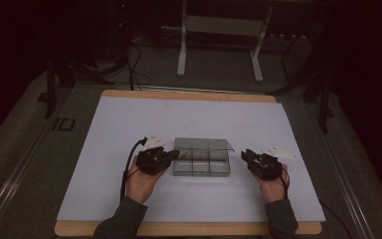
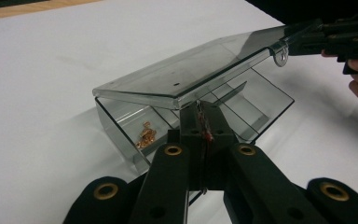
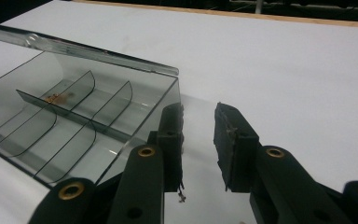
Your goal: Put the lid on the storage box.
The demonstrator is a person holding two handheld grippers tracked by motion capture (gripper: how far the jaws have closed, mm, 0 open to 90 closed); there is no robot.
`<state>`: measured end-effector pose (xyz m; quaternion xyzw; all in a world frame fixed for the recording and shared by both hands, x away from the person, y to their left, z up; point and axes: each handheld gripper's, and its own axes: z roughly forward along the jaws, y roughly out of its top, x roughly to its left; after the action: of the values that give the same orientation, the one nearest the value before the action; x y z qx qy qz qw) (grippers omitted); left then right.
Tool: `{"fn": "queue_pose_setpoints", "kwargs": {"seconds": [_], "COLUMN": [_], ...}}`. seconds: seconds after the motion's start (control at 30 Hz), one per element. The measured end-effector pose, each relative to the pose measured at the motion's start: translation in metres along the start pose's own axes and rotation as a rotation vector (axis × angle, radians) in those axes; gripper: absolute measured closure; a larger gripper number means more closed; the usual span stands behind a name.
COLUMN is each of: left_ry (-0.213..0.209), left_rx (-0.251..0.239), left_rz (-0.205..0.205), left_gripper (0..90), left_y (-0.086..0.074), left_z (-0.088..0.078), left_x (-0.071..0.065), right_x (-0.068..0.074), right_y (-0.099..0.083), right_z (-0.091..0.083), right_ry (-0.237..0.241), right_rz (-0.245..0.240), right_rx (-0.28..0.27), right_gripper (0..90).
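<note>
Box: clear compartment box (image 1: 201, 158) at the middle of the white counter (image 1: 129, 119), lid (image 1: 204, 145) part-raised.
Long axis: in the high view it runs 9 o'clock to 3 o'clock, across the counter; the raised lid lies toward 12 o'clock, the box's open side faces 6 o'clock.
Left tool: left tool (image 1: 175, 156) at the box's 9 o'clock end, jaws closed on the box's near wall, as the left gripper view (image 2: 200, 122) shows at close range.
Right tool: right tool (image 1: 246, 156) just off the box's 3 o'clock end, jaws parted, nothing between them, clear of the box.
High view adds: both hands at once, one at each short end, and the box's place on the counter; the contents are too small to tell there.
Left gripper view adds: small copper-coloured pieces (image 2: 145, 135) in one compartment at 9 o'clock of the jaws; a round tab (image 2: 280, 57) at the lid's far edge; the right tool (image 2: 291, 44) at 2 o'clock, tips at that edge, contact not clear.
Right gripper view adds: curved dividers (image 3: 70, 119) splitting the box (image 3: 121, 135) into rows; the copper pieces (image 3: 56, 98) in a far compartment at 10 o'clock; the right tool (image 3: 200, 140) gaping over bare counter (image 3: 284, 70), the box corner just beside its left-hand jaw.
</note>
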<state>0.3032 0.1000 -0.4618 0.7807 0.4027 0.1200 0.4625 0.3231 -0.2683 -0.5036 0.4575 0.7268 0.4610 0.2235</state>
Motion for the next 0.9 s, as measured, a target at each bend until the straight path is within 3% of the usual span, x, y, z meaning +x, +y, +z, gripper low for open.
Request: {"fn": "queue_pose_setpoints", "kwargs": {"seconds": [0.23,0.9], "left_ry": [0.002,0.013], "left_rx": [0.013,0.075], "left_rz": [0.008,0.020], "left_gripper": [89.2,88.5], "left_y": [-0.005,-0.022], "left_z": [0.000,0.008], "left_x": [-0.002,-0.007], "right_x": [-0.003,-0.003], "right_y": [-0.003,-0.004], "right_z": [-0.007,-0.007], "right_ry": [-0.006,-0.005], "right_rz": [0.018,0.015], "right_rx": [-0.002,-0.002], "right_gripper": [72.2,72.5]}}
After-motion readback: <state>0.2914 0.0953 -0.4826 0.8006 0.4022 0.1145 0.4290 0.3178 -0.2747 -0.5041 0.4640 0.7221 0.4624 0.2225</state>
